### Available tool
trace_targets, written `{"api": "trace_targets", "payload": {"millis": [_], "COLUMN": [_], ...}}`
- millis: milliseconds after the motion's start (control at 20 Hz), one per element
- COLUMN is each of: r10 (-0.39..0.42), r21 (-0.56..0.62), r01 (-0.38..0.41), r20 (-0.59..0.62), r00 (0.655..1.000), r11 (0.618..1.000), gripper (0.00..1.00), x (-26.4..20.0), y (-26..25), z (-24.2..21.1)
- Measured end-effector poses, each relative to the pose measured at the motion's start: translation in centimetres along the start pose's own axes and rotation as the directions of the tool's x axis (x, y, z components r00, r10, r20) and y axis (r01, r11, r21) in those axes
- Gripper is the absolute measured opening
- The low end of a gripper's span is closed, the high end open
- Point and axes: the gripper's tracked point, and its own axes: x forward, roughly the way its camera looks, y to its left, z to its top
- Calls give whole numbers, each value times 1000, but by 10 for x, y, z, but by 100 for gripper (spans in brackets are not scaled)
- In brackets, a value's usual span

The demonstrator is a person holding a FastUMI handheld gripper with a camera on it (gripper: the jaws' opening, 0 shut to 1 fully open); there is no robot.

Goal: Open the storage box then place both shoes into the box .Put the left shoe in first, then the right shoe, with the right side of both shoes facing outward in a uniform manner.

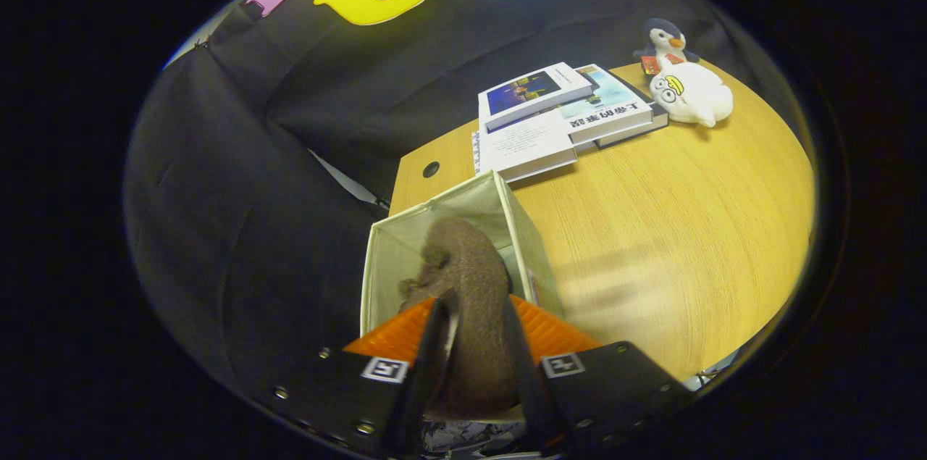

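Both fingers of my gripper (pixel 474 344) sit closest to the lens, set narrow and pressing from either side on a brown fuzzy shoe (pixel 467 286). Grip is on the rear portion of the shoe; its far end points away from me, forward and down.

Shoe position: the front part hangs inside the open top of a pale fabric storage box (pixel 518 228), square in section with thin upright walls. The box stands just ahead of my fingertips, on the near left corner of a light wooden table (pixel 666 228). I cannot tell whether the shoe touches the floor of the box, since the shoe itself hides the bottom. Which shoe of the pair this is, I cannot tell either.

Beyond the box, further along the table: a loose stack of white-covered books (pixel 561 116), the top one with a dark blue picture on its cover, lying flat and overlapping each other. A small round black hole (pixel 431 169) in the tabletop lies to the left of the stack, past the far left corner of the box.

Past the books, to the right: a white round plush toy (pixel 691 94) lying on the table, and just behind it, touching or nearly so, a grey-and-white plush penguin (pixel 665 40) with an orange beak, sitting upright.

Black cloth wall (pixel 253 192) runs behind and left of the table.
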Motion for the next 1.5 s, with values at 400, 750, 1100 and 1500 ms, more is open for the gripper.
{"api": "trace_targets", "payload": {"millis": [400,750,1100,1500], "r10": [23,42,37,72], "r21": [-198,-283,-358,-386], "r01": [10,56,161,215], "r20": [163,328,487,607], "r00": [986,944,872,791], "r11": [980,958,920,897], "gripper": [98,98,98,98], "x": [-35,-92,-154,-202], "y": [-8,-49,-94,-126], "z": [50,117,175,214]}}
